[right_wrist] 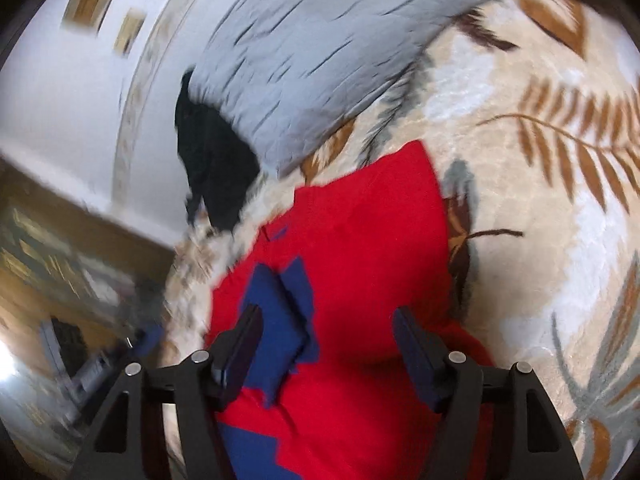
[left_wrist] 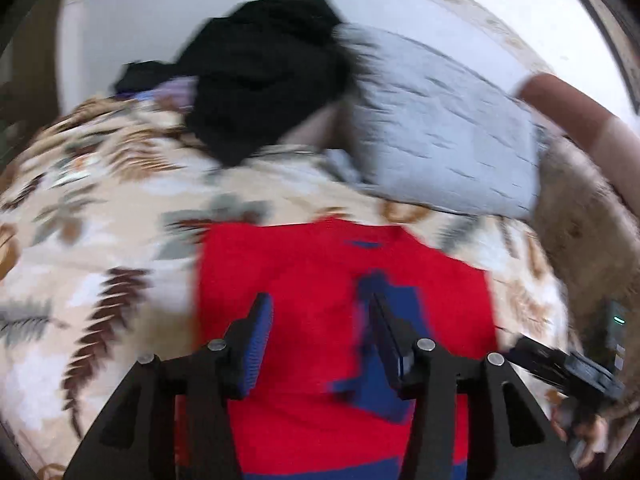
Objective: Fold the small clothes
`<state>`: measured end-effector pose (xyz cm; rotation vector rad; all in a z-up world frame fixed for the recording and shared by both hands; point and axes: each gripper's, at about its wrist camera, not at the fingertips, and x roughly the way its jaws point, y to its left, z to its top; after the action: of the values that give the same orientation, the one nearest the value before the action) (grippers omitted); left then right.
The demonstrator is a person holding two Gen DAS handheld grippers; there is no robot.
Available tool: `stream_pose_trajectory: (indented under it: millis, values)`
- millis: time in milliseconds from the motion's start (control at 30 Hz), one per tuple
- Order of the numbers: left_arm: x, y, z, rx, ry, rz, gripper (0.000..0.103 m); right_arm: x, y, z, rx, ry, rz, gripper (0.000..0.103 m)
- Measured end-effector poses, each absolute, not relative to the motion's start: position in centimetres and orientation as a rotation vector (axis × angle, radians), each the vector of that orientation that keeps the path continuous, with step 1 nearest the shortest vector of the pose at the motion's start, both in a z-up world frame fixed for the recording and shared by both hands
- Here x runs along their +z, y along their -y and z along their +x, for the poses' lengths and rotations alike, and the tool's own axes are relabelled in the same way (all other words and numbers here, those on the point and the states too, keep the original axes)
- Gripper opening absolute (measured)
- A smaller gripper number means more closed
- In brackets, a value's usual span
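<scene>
The red shirt (left_wrist: pixel 320 280) lies on the leaf-print blanket (left_wrist: pixel 100 240) of the bed, below a grey pillow (left_wrist: pixel 440 128) and a black heap (left_wrist: pixel 264 80). My left gripper (left_wrist: pixel 320 320) and right gripper (right_wrist: pixel 326 332) both hover over it, fingers spread apart, holding nothing. It looks soft, light and floppy; I judge a hem corner or side edge the best pinch.

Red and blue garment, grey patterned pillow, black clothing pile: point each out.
Red and blue garment (left_wrist: pixel 320 272): left wrist view, red upper panel.
Grey patterned pillow (right_wrist: pixel 320 52): right wrist view, middle.
Black clothing pile (left_wrist: pixel 264 72): left wrist view, centre.
</scene>
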<state>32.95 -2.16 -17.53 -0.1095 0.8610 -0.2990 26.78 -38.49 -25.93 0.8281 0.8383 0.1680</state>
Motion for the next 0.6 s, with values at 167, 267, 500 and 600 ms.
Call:
stream_pose_trajectory:
  millis: [167, 267, 500, 600]
  values:
    - [-21.9, -1.7, 34.8, -0.159, -0.923, -0.152, 0.051, -25.8, 33.4, 27.3, 0.338, -0.910, 0.700, 0.071]
    - [-23.0, -2.2, 35.6, -0.153, -0.942, -0.152, 0.051, -27.7, 32.0, 27.8, 0.467, -0.948, 0.908, 0.071]
    - [-24.2, -1.9, 36.7, -0.198, -0.978, -0.163, 0.051, -31.2, 29.3, 29.5, 0.438, -0.981, 1.092, 0.071]
    - [-24.2, -1.6, 36.7, -0.195, -0.977, -0.141, 0.051, -31.8, 28.0, 30.4, 0.384, -0.999, 1.071, 0.068]
